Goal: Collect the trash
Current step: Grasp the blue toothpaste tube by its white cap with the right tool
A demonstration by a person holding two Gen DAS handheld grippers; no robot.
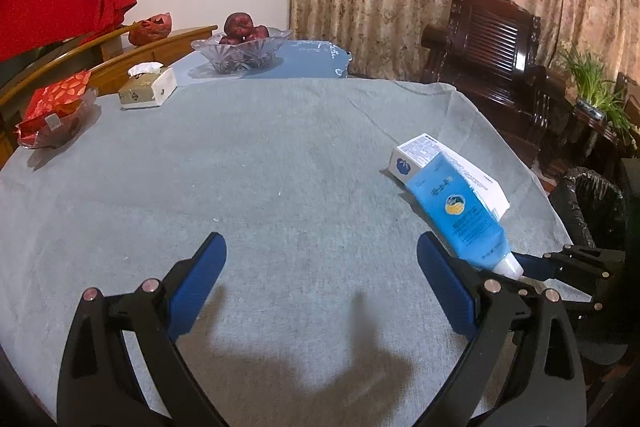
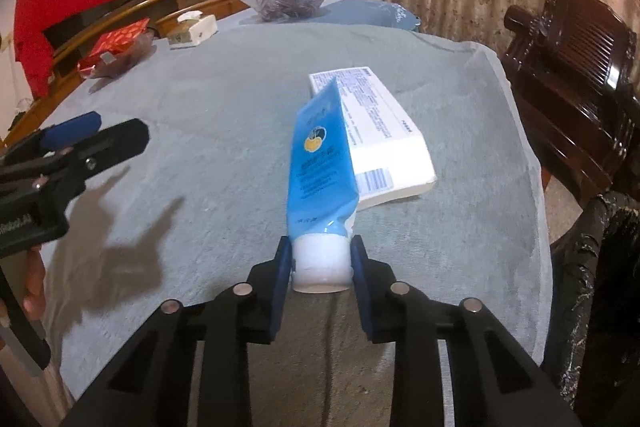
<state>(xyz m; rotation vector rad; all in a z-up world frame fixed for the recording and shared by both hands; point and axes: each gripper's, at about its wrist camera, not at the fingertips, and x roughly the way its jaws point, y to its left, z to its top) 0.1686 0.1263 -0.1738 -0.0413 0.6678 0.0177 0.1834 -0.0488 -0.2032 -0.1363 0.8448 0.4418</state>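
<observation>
A blue tube (image 2: 320,163) with a white cap lies on the grey tablecloth (image 2: 208,115), and its far end leans on a white carton (image 2: 384,131). My right gripper (image 2: 321,251) is shut on the tube's white cap, a blue pad on each side. In the left wrist view the same tube (image 1: 460,215) and carton (image 1: 424,151) sit at the right, with the right gripper (image 1: 560,263) at the cap. My left gripper (image 1: 322,239) hovers open over bare cloth with nothing between its fingers; it also shows as the left gripper (image 2: 92,131) in the right wrist view.
A bin lined with a black bag (image 1: 592,203) stands beside the table's right edge, below a dark wooden chair (image 1: 492,39). At the far left are a glass fruit bowl (image 1: 240,51), a tissue box (image 1: 148,87) and a red packet (image 1: 56,99).
</observation>
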